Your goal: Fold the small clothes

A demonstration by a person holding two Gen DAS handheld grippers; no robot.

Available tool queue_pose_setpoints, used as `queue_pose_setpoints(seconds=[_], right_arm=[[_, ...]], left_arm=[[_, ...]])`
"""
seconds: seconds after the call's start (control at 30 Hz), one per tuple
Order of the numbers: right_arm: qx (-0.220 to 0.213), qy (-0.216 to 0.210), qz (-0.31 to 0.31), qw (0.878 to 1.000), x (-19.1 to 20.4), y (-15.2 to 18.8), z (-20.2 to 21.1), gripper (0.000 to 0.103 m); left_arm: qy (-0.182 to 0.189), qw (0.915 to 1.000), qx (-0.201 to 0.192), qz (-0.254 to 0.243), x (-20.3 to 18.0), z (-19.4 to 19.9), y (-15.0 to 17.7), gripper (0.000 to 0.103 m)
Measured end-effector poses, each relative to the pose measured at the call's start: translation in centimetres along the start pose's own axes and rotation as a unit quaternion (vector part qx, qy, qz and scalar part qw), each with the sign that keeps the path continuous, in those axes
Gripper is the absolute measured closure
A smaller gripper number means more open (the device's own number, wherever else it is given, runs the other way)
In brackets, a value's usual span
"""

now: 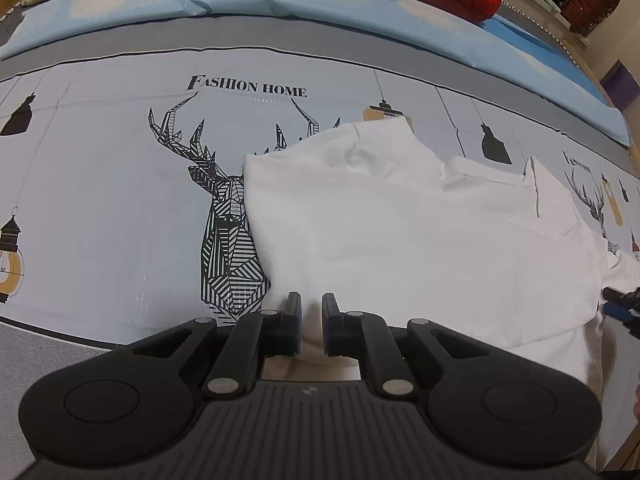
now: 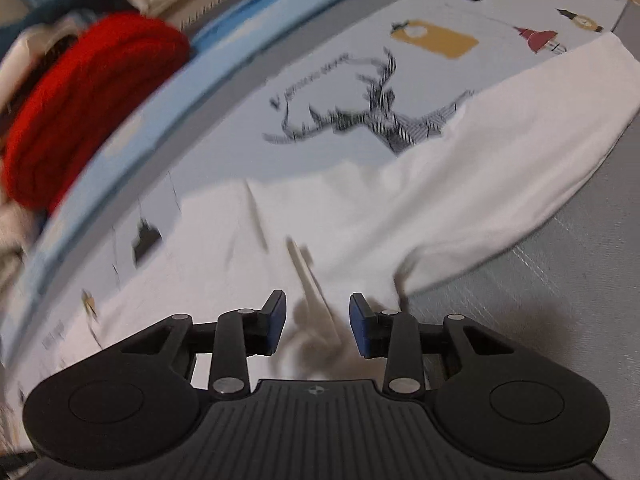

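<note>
While the left hand-held gripper [image 1: 311, 322] pinches the near hem of the white cotton garment [image 1: 400, 216] spread on the deer-printed bedsheet [image 1: 120, 200], the right hand-held gripper [image 2: 318, 326], spread astride a fabric ridge, should be closed squarely before lifting.

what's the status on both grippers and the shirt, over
Left gripper shut on white shirt hem. Right gripper open over a fold, not yet gripping. Nothing in the way.
</note>
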State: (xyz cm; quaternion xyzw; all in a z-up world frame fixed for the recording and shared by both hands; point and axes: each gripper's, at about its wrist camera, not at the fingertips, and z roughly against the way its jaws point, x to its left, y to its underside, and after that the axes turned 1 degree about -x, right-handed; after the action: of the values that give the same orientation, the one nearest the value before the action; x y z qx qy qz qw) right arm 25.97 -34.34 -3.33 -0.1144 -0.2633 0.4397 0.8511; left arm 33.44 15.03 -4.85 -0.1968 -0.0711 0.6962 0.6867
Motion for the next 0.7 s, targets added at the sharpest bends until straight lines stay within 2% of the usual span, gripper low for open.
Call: queue_pose_setpoints(seconds=[0.1, 0.2, 0.23, 0.27, 0.3, 0.33, 0.37, 0.5, 0.57, 0.67, 0.7], right_arm=[[0.016, -0.003, 0.012, 1.000, 0.2, 0.4, -1.3, 0.066], [0.014, -0.015, 0.021, 1.000, 0.8, 0.5, -1.6, 0.068], [0.012, -0.017, 0.029, 0.999, 1.2, 0.6, -1.6, 0.075], [0.011, -0.018, 0.040, 0.999, 1.5, 0.6, -1.5, 0.086], [0.007, -0.020, 0.047, 0.999, 1.8, 0.7, -1.3, 0.090], [-0.002, -0.026, 0.049, 0.998, 2.0, 0.6, -0.9, 0.098], [-0.012, -0.033, 0.046, 0.998, 2.0, 0.4, -0.3, 0.098], [-0.112, -0.065, 0.025, 0.991, 2.0, 0.0, 3.5, 0.099], [-0.127, -0.033, 0.023, 0.991, 1.8, 0.0, 3.6, 0.099], [-0.085, 0.063, -0.011, 0.994, 0.1, 0.0, 2.0, 0.095], [-0.078, 0.081, -0.033, 0.993, -0.7, 0.0, 1.8, 0.094]], left_arm=[[0.002, 1.0000, 0.001, -0.001, -0.2, 0.0, 0.0, 0.091], [0.002, 1.0000, 0.000, -0.002, -0.2, 0.1, 0.0, 0.083], [0.001, 1.0000, 0.000, -0.001, -0.1, 0.1, -0.1, 0.083], [0.000, 1.0000, 0.000, 0.000, -0.1, 0.0, -0.1, 0.083], [-0.001, 1.0000, 0.001, 0.002, 0.1, 0.1, -0.1, 0.083], [-0.002, 1.0000, 0.001, 0.003, 0.1, 0.1, -0.1, 0.083], [-0.003, 1.0000, 0.001, 0.003, 0.1, 0.1, -0.2, 0.083], [-0.001, 1.0000, -0.001, 0.006, 0.2, 0.2, -0.3, 0.083], [-0.001, 1.0000, -0.001, 0.006, 0.2, 0.3, -0.2, 0.083], [-0.001, 1.0000, -0.001, 0.006, 0.3, 0.4, -0.2, 0.083], [-0.001, 1.0000, -0.001, 0.006, 0.4, 0.5, -0.2, 0.083]])
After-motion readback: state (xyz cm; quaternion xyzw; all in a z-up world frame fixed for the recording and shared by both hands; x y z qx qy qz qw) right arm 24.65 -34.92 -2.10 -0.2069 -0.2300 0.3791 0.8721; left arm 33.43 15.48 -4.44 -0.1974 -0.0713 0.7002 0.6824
